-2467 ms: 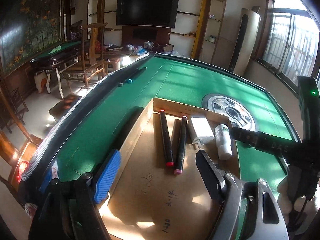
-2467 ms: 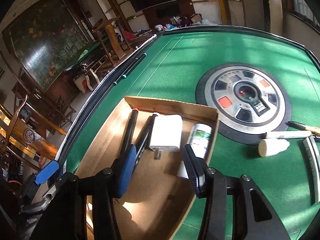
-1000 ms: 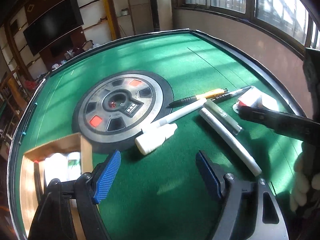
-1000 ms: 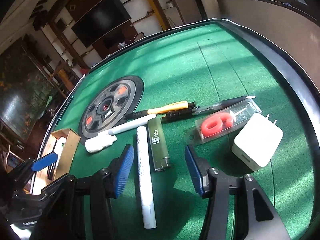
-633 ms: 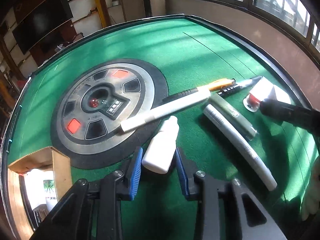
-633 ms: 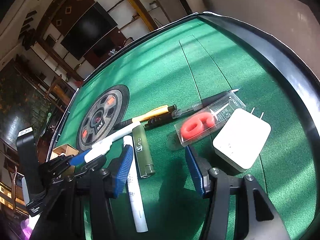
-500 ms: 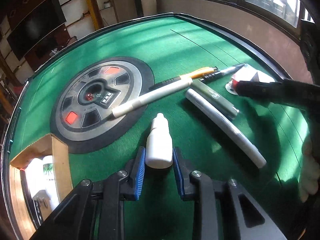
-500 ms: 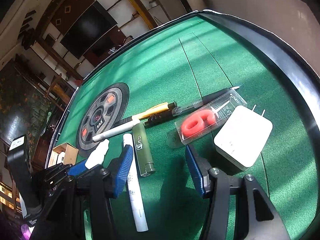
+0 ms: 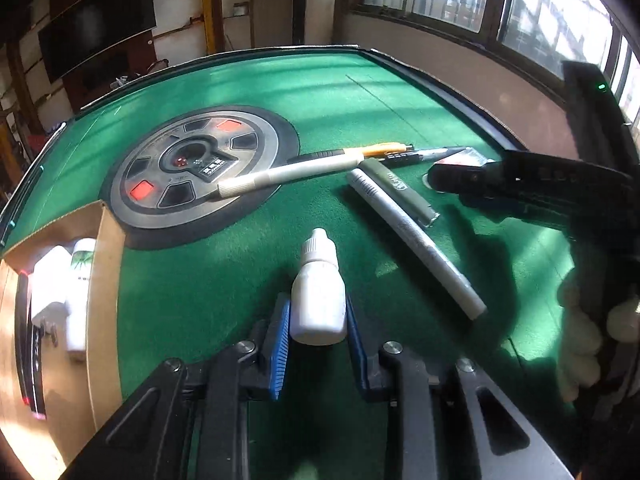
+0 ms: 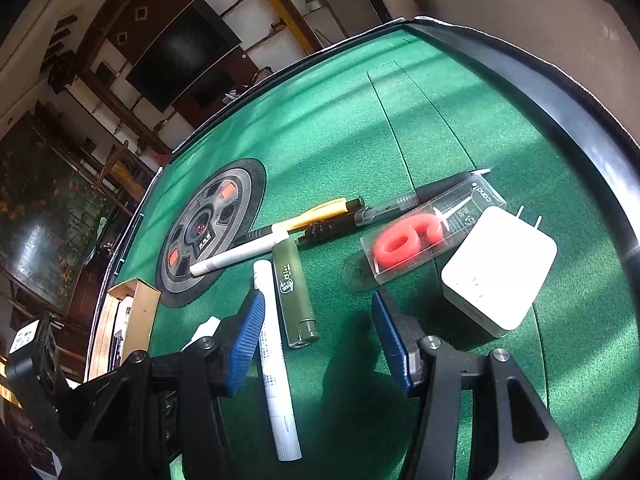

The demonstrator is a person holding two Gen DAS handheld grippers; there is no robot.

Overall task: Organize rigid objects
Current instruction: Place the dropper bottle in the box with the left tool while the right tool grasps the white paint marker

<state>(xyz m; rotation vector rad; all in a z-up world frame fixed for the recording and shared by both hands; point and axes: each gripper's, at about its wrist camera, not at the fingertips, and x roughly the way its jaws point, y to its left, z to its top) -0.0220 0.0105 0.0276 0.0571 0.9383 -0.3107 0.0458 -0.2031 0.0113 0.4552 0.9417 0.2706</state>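
My left gripper (image 9: pixel 318 336) is shut on a small white dropper bottle (image 9: pixel 319 292), nozzle pointing away, just above the green felt. My right gripper (image 10: pixel 320 332) is open over a white marker (image 10: pixel 276 360) and an olive green lighter (image 10: pixel 294 292). Beyond them lie a second white pen (image 10: pixel 240 256), a yellow pen (image 10: pixel 316 214), a dark pen (image 10: pixel 400 202), a clear case with a red ring (image 10: pixel 412 240) and a white charger (image 10: pixel 500 268). The cardboard box (image 9: pixel 106 280) at the left holds a white charger, a small bottle and markers.
The round dice panel (image 9: pixel 196 172) sits in the middle of the green mahjong table (image 9: pixel 320 92). The table's raised black rim (image 10: pixel 560 100) runs along the right. The right gripper's body (image 9: pixel 540 192) reaches in from the right in the left wrist view.
My left gripper left the box, went to the dropper bottle, shut on it and turned it nozzle-forward. My right gripper moved from the box to the lighter and marker, staying open.
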